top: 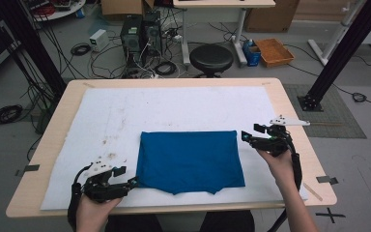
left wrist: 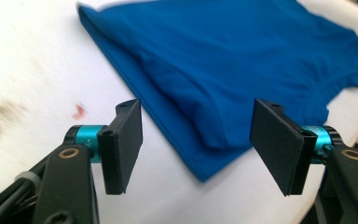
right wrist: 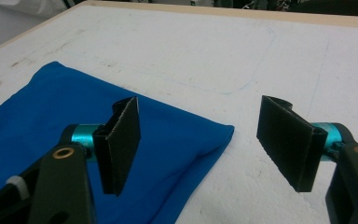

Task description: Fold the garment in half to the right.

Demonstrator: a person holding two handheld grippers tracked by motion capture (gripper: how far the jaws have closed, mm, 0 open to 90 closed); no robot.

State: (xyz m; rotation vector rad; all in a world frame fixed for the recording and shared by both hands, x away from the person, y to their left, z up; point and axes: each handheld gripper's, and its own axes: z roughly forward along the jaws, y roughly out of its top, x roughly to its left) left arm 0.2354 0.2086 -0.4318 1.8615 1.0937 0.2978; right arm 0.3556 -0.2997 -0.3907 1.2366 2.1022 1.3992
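Note:
A blue folded garment (top: 189,160) lies flat on the white mat (top: 174,111) near the table's front. My left gripper (top: 129,182) is open at the garment's near-left corner, just off the cloth. In the left gripper view the jaws of my left gripper (left wrist: 196,148) stand wide apart with the blue garment (left wrist: 242,70) and its corner between and beyond them. My right gripper (top: 247,135) is open beside the far-right corner. In the right gripper view my right gripper (right wrist: 200,144) frames that corner of the garment (right wrist: 65,126), with nothing held.
The wooden table's edge (top: 299,125) frames the stained mat. Beyond the far edge stand a black stool (top: 211,59), computer towers (top: 140,34), cables and an orange tray (top: 274,51) on the floor. A black frame post (top: 338,53) rises at the right.

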